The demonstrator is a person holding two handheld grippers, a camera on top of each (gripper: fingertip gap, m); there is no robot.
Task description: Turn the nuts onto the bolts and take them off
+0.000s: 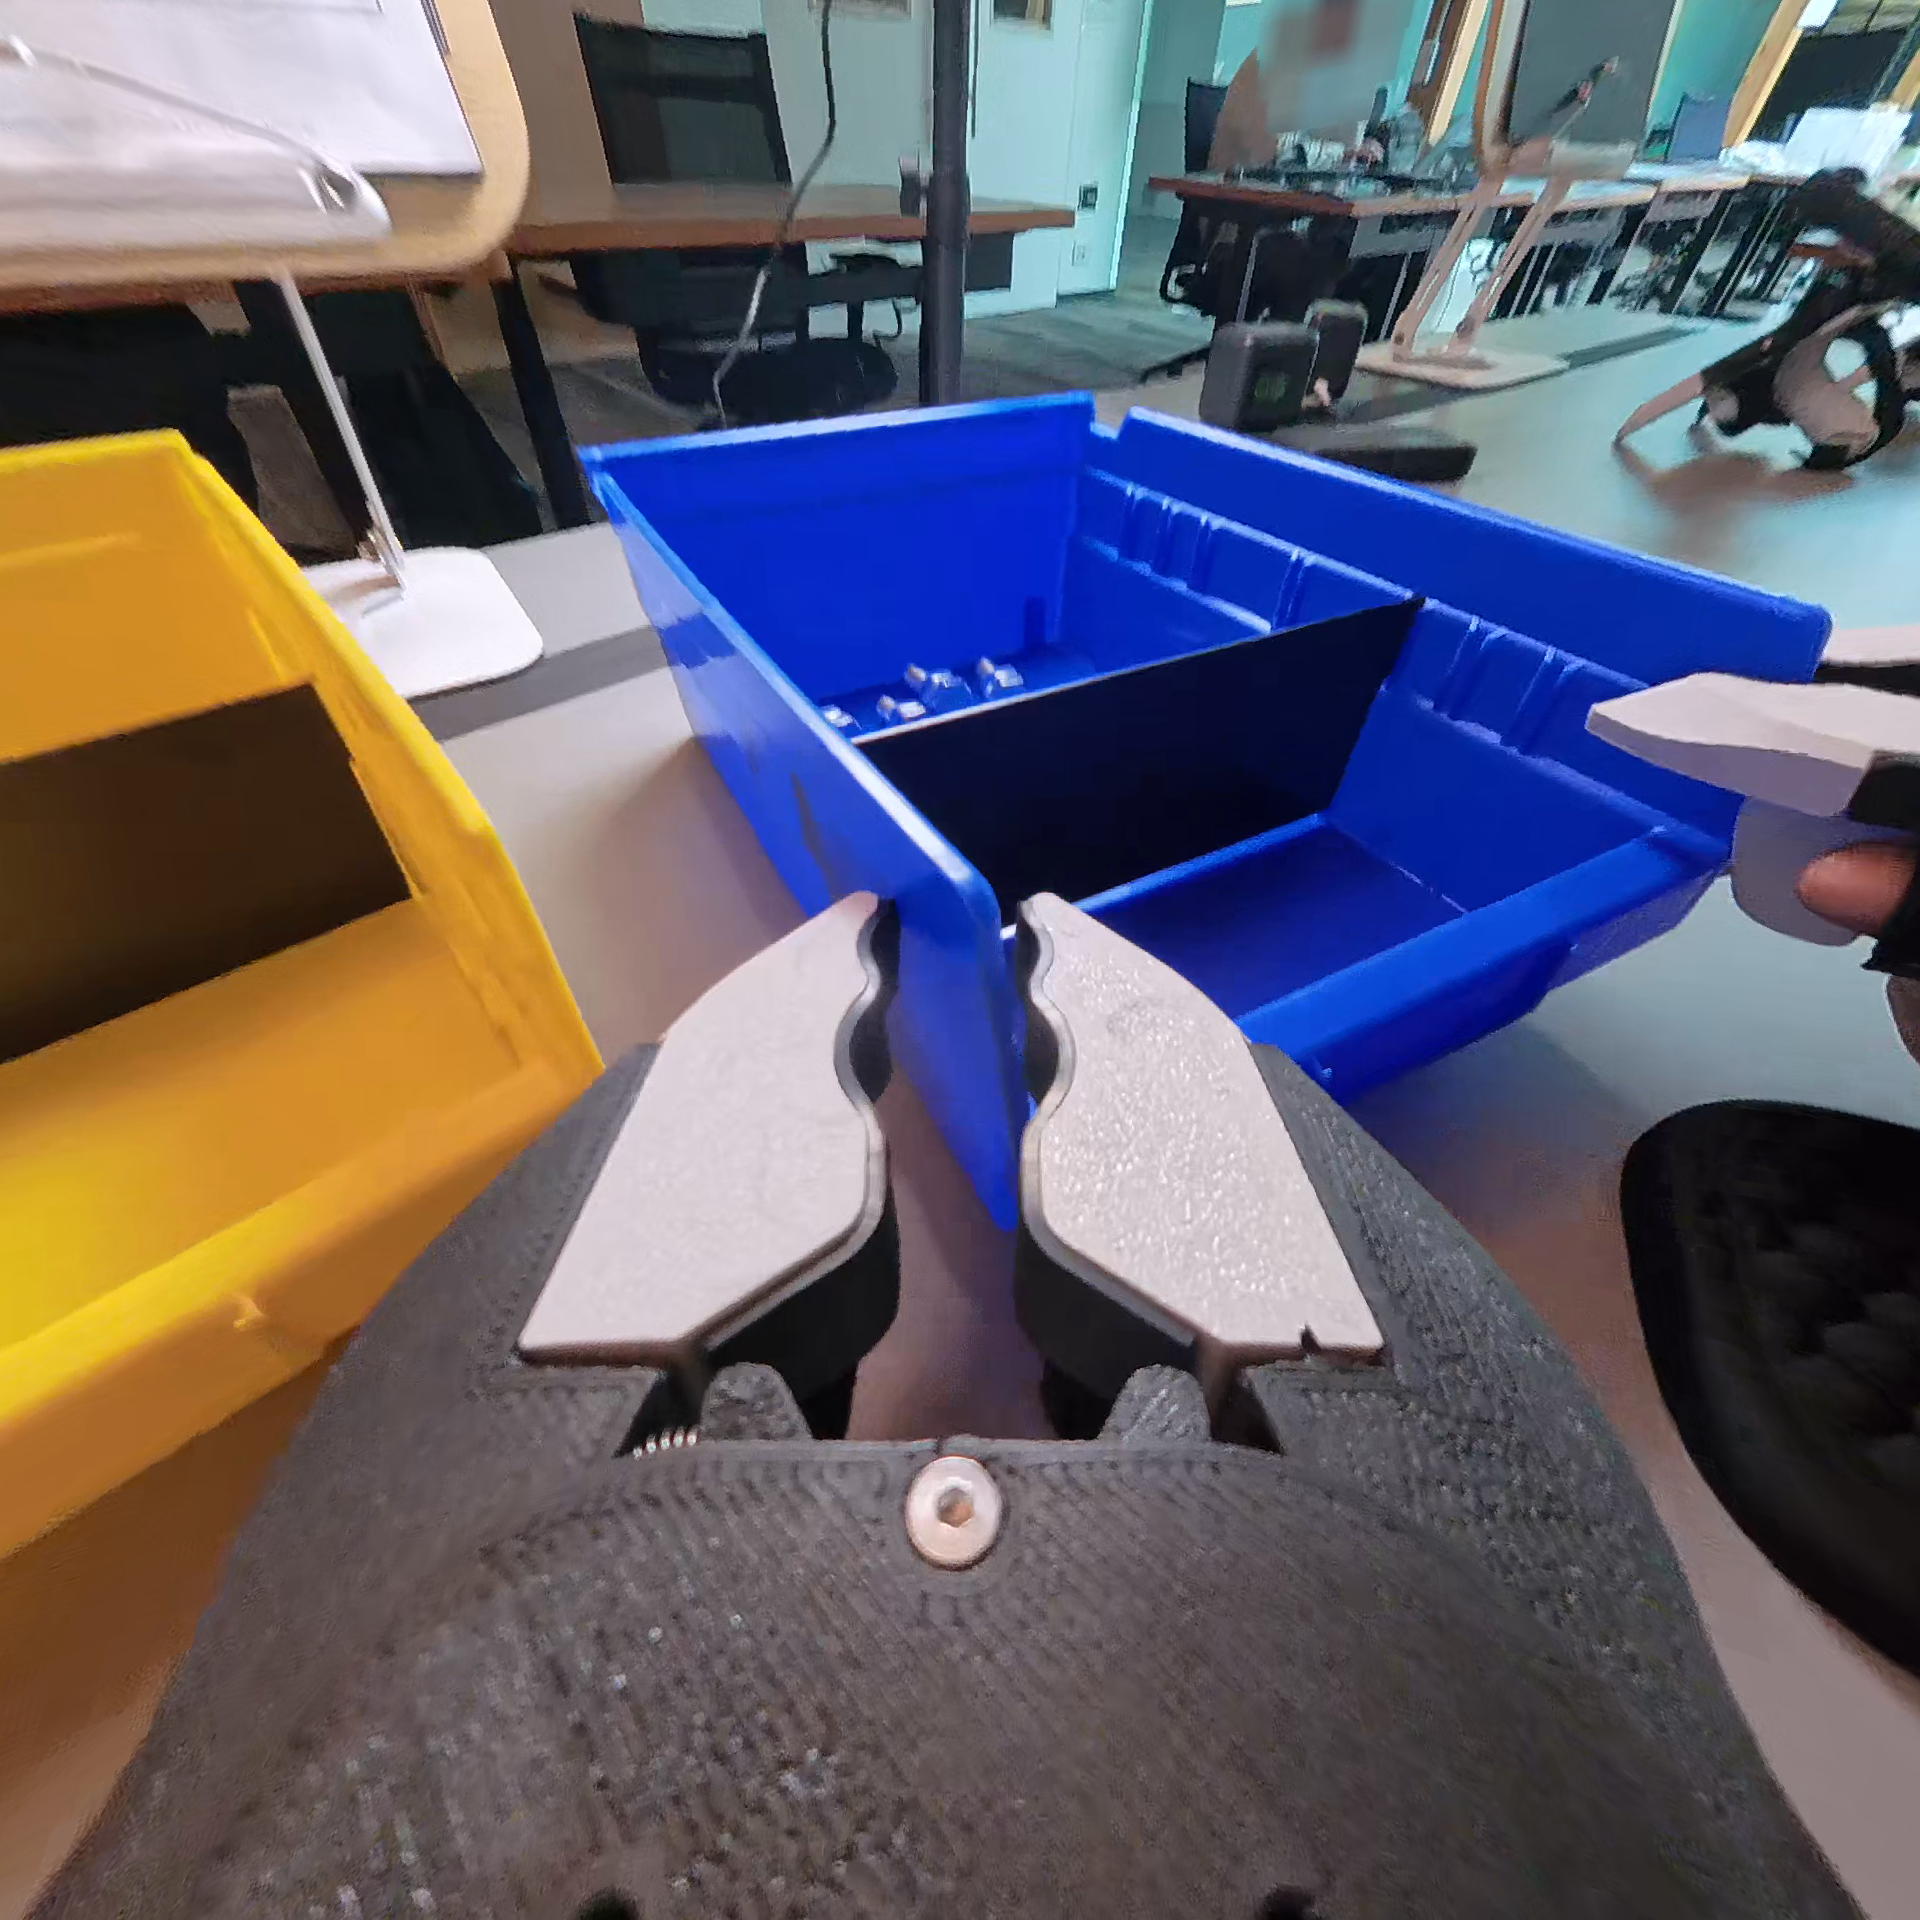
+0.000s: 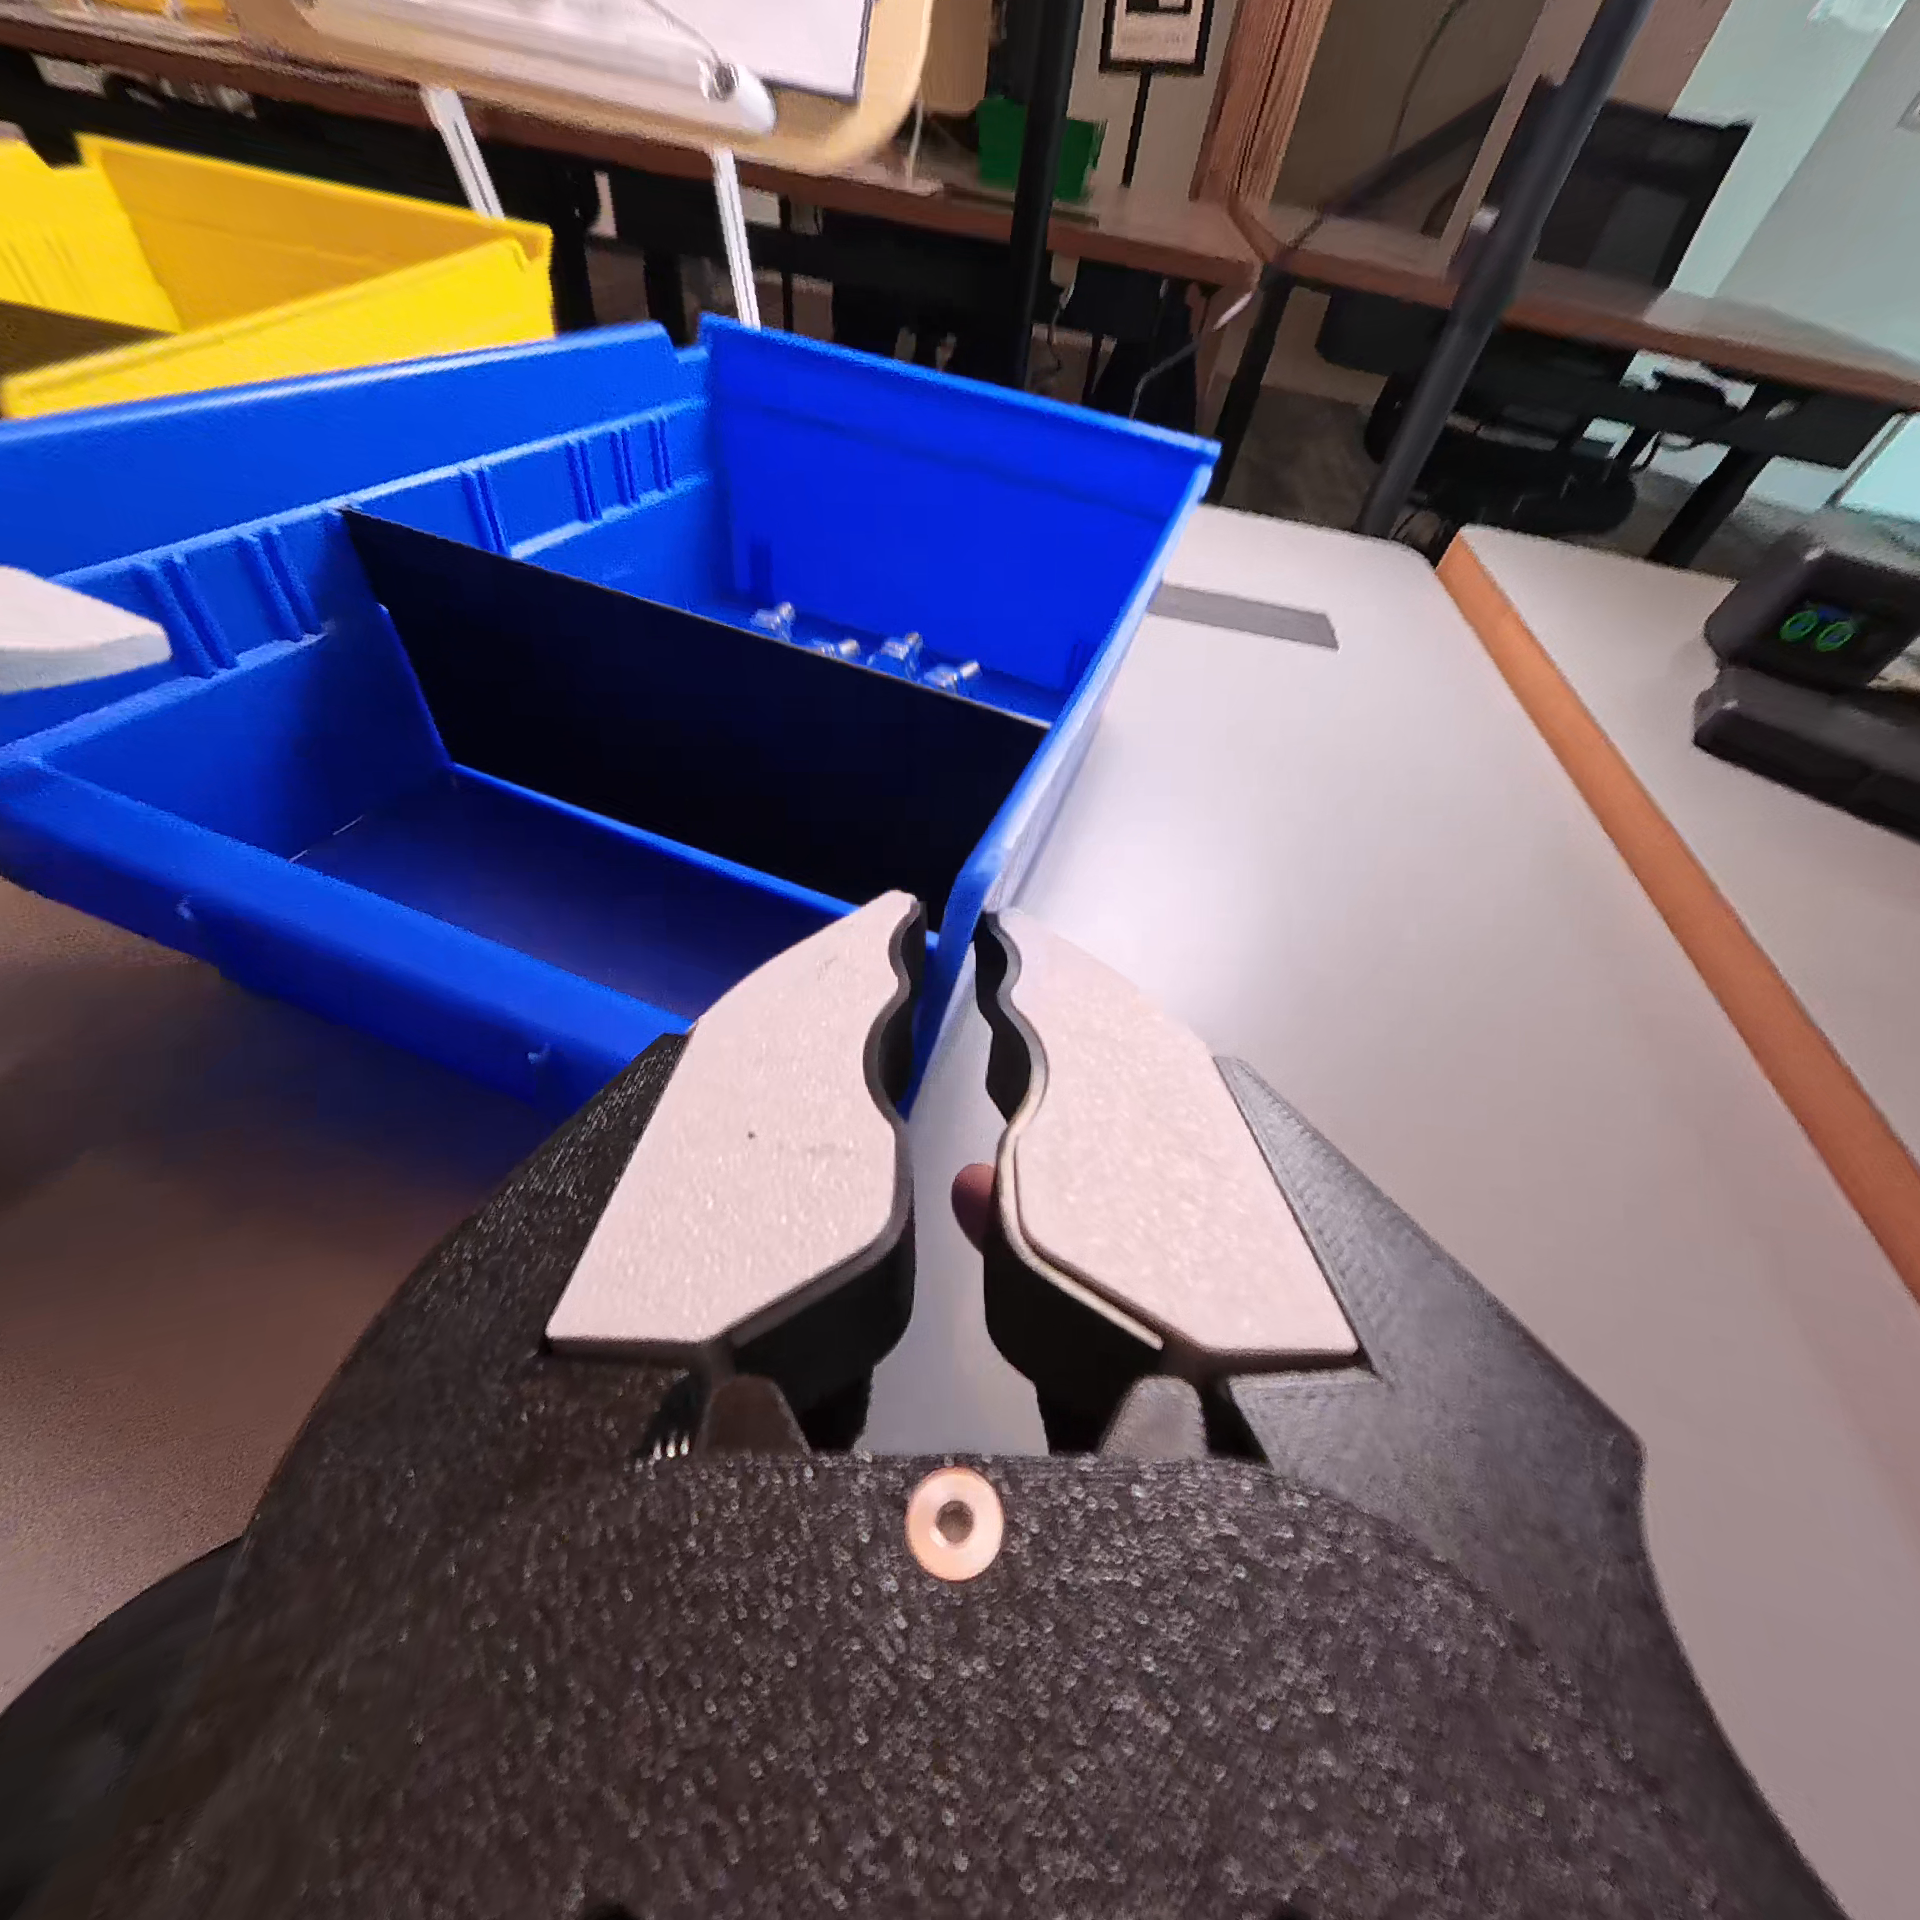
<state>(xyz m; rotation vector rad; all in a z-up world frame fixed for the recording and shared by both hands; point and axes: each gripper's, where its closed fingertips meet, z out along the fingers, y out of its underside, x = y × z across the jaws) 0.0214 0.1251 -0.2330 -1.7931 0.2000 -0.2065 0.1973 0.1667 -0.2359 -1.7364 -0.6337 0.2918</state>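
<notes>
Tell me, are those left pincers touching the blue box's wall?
Cannot tell. In the left wrist view the left gripper straddles the corner wall of the blue bin, slim gaps seeming to show on both sides, but neither view settles it.

Small metal parts (image 1: 925, 691), perhaps wing nuts

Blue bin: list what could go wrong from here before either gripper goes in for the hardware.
1. The small metal parts lie in the far compartment behind the tall black divider; a reaching finger may catch it.
2. Left gripper and right gripper each straddle a side wall of the blue bin; pushing forward could shove it.
3. The yellow bin crowds the left side.
</notes>
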